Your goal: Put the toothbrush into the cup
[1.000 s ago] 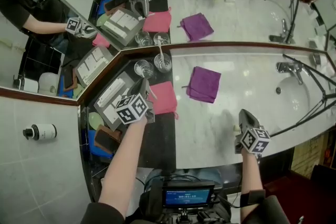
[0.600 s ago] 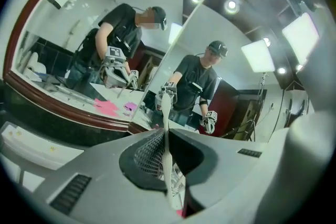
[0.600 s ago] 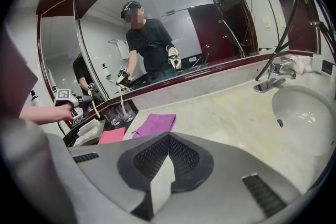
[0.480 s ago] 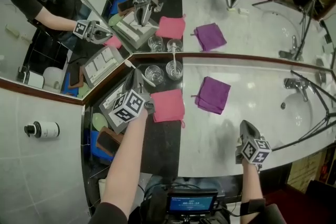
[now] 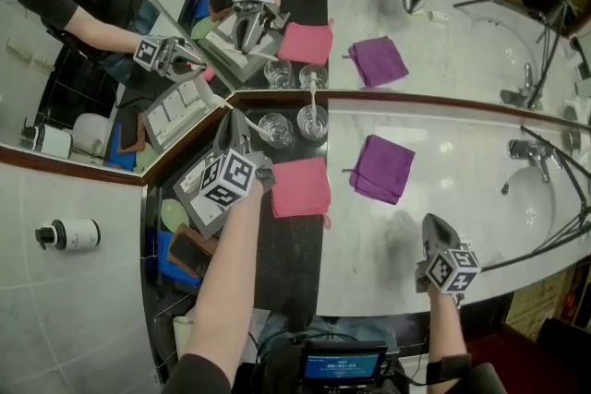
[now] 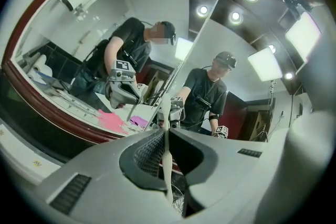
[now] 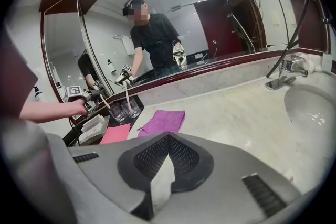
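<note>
My left gripper (image 5: 237, 130) is shut on a white toothbrush (image 6: 166, 161), whose handle runs up between the jaws toward the mirror. It hovers just left of two clear glass cups (image 5: 275, 130) by the mirror. The right-hand cup (image 5: 313, 124) has another toothbrush (image 5: 312, 102) standing in it. From the right gripper view the held toothbrush (image 7: 104, 103) slants beside the cups (image 7: 118, 112). My right gripper (image 5: 433, 223) rests low over the marble counter, shut on a small white flat piece (image 7: 159, 182), perhaps a wrapper.
A pink cloth (image 5: 299, 187) and a purple cloth (image 5: 379, 168) lie on the counter. A tray of white boxes (image 5: 187, 169) sits left of my left gripper. The tap (image 5: 524, 149) and basin (image 5: 540, 198) are at the right. Mirrors stand behind the cups.
My left gripper lifted with the toothbrush and swung leftward toward the mirror corner, tipping up nearer to level. The right gripper only drifted a little.
</note>
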Demonstrator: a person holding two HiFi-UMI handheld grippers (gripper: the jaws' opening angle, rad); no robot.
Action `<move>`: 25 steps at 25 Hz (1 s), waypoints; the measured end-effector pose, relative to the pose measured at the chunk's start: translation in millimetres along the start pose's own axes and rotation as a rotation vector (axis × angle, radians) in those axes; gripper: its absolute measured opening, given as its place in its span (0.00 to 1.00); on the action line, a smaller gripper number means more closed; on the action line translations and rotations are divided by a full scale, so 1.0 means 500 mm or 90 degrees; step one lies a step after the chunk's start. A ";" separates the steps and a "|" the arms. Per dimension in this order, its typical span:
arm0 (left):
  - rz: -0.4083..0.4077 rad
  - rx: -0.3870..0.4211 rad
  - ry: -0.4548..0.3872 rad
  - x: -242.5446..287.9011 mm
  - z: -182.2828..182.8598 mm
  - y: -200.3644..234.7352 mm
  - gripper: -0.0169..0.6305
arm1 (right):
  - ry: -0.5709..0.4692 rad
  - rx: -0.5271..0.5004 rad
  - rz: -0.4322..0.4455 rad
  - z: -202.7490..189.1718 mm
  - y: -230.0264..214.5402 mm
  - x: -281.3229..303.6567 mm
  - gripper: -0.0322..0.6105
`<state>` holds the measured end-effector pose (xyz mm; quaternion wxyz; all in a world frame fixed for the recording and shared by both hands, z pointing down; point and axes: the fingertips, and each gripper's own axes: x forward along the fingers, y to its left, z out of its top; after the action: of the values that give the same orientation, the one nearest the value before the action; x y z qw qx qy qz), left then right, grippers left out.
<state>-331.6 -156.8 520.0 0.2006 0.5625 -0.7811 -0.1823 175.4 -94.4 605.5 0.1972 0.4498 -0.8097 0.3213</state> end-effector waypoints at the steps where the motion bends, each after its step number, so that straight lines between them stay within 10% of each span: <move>1: 0.000 0.000 -0.002 0.003 -0.003 0.001 0.05 | -0.001 0.001 0.002 0.001 0.002 0.002 0.06; 25: 0.052 0.022 0.096 0.032 -0.148 0.037 0.06 | -0.009 0.006 -0.001 -0.021 0.011 -0.012 0.06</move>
<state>-312.4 -170.8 594.4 0.2562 0.5458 -0.7890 -0.1180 174.3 -81.5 607.4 0.1897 0.4537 -0.8090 0.3219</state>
